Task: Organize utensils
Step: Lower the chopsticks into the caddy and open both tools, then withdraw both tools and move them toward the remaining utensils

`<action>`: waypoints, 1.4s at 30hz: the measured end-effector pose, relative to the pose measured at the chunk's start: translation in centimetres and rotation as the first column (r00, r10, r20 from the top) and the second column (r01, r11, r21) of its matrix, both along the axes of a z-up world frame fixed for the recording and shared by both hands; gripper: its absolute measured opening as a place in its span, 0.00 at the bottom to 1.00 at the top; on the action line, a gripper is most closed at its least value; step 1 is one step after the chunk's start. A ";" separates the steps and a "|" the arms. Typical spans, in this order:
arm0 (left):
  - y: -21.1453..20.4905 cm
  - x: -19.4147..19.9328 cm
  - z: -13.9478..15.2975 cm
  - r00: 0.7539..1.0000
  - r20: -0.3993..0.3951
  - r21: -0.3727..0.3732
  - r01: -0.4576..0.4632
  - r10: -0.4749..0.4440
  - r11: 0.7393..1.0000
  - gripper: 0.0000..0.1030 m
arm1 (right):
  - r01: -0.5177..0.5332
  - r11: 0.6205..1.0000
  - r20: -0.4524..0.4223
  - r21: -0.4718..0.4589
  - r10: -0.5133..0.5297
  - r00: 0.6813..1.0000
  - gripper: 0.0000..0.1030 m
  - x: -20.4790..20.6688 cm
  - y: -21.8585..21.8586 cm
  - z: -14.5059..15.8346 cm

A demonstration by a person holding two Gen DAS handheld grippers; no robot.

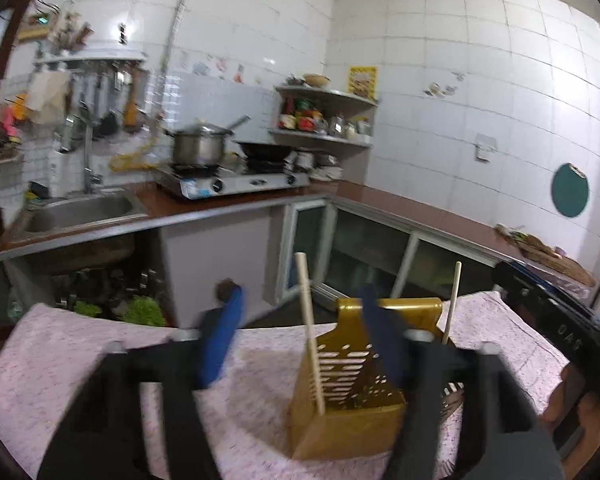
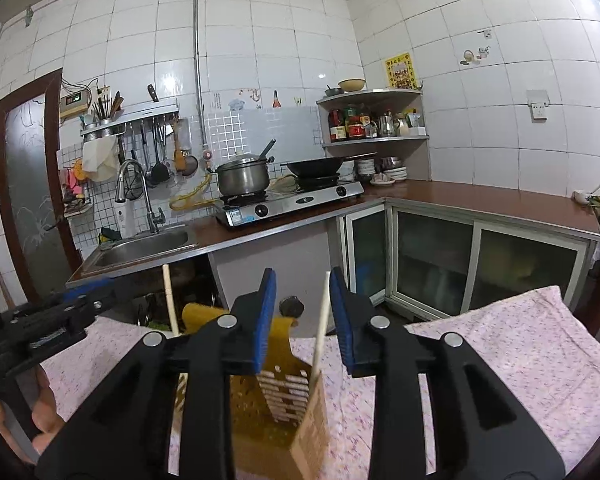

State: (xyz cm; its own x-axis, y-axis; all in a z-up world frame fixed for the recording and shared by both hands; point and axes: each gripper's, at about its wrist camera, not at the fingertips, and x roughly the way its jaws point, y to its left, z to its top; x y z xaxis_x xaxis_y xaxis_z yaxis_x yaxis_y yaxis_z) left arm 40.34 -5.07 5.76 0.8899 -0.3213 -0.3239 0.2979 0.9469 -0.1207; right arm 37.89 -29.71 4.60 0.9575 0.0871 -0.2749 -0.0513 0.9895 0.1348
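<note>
Wooden chopsticks (image 2: 320,328), light, stiff and slippery, stand in a gold slotted holder (image 1: 348,392) on the cloth-covered table (image 2: 500,344); both hand-held grippers (image 2: 303,320) (image 1: 300,336) hover spread and empty, best pinching mid-stick.

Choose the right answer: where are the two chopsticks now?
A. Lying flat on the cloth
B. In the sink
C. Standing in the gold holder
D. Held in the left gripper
C: both chopsticks stand upright in the gold holder on the cloth, and the left gripper and the right gripper are open with nothing clamped.
</note>
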 end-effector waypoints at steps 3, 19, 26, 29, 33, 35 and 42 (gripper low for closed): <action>0.7 -2.3 -0.2 0.999 -0.040 0.021 -0.002 0.003 1.000 0.64 | 0.012 1.000 -0.030 -0.004 -0.012 0.999 0.31 -2.3 -0.8 -0.1; 1.5 -10.7 -8.3 0.929 -0.364 0.098 -0.025 0.059 0.995 0.87 | 0.027 0.999 -0.338 -0.047 -0.042 0.940 0.36 -12.2 -3.4 -8.8; 1.0 -10.7 -11.6 0.870 -0.490 0.097 0.004 0.044 0.995 0.88 | -0.018 0.998 -0.443 -0.066 -0.013 0.897 0.36 -12.5 -2.7 -11.5; 0.3 -11.0 -12.3 0.861 -0.505 0.127 0.007 0.059 0.992 0.88 | -0.034 0.997 -0.467 -0.073 -0.004 0.884 0.36 -12.6 -2.3 -12.1; -0.5 -10.7 -13.4 0.831 -0.553 0.144 0.018 0.066 0.989 0.88 | -0.012 0.996 -0.504 -0.085 -0.033 0.863 0.36 -12.3 -2.6 -12.4; -0.7 -10.6 -13.8 0.820 -0.567 0.150 0.018 0.071 0.988 0.88 | 0.016 0.997 -0.545 -0.073 -0.053 0.837 0.36 -11.7 -3.4 -12.6; -1.1 -9.9 -14.1 0.798 -0.599 0.153 0.027 0.071 0.988 0.88 | 0.071 0.997 -0.651 0.015 -0.045 0.758 0.36 -10.2 -5.2 -14.5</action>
State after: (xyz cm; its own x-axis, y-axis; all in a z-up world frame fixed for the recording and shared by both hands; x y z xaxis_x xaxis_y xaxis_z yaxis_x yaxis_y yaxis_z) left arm 30.48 -6.13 -8.31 0.5059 -0.2093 -0.8369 0.1909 0.9732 -0.1280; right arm 27.71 -34.91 -9.92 0.5532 0.0599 -0.8309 0.1193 0.9814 0.1501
